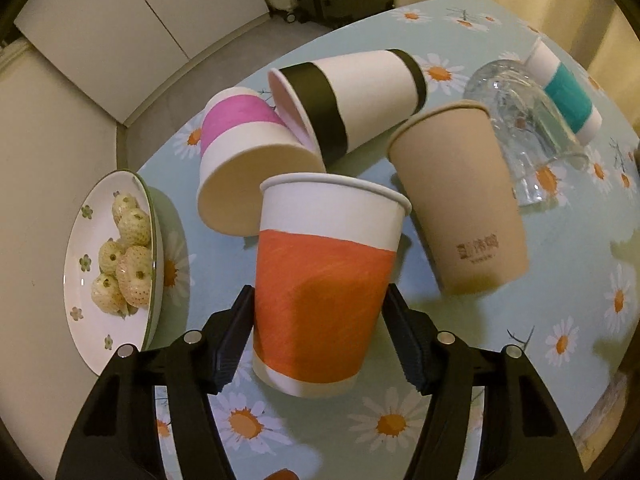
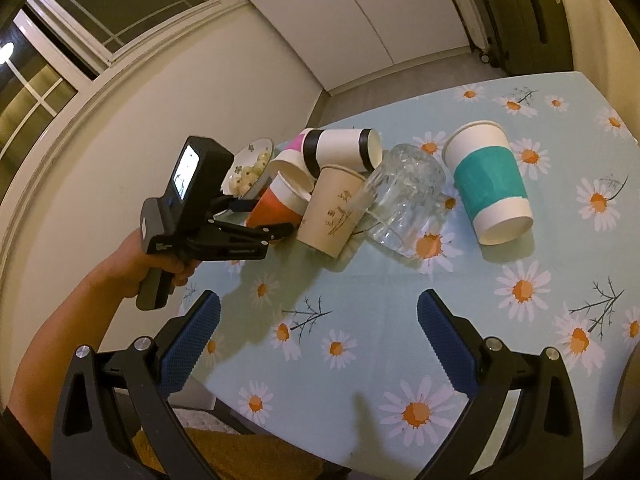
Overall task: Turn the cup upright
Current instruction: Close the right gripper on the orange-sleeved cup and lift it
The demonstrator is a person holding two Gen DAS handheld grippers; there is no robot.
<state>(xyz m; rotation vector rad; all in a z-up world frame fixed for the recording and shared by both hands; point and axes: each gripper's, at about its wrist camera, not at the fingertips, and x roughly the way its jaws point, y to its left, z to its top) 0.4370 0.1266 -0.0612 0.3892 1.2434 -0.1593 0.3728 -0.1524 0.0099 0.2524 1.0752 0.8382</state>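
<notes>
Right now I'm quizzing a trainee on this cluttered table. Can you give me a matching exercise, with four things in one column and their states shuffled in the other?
Things:
1. orange-banded paper cup
2. black-banded white paper cup
3. plain brown paper cup
4. flowered white plate

States:
A. lying on its side
B. holding pale strawberries
C. clamped in the left gripper
D. standing rim up, ungripped

Pairs: 1-C, 2-A, 3-D, 4-B

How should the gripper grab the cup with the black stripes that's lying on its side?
Probably across the white middle of the black-striped cup, one finger on each curved side, coming from above. It lies on its side, propped on the pink cup, so the mouth and base point sideways. The open right gripper is free.
</notes>
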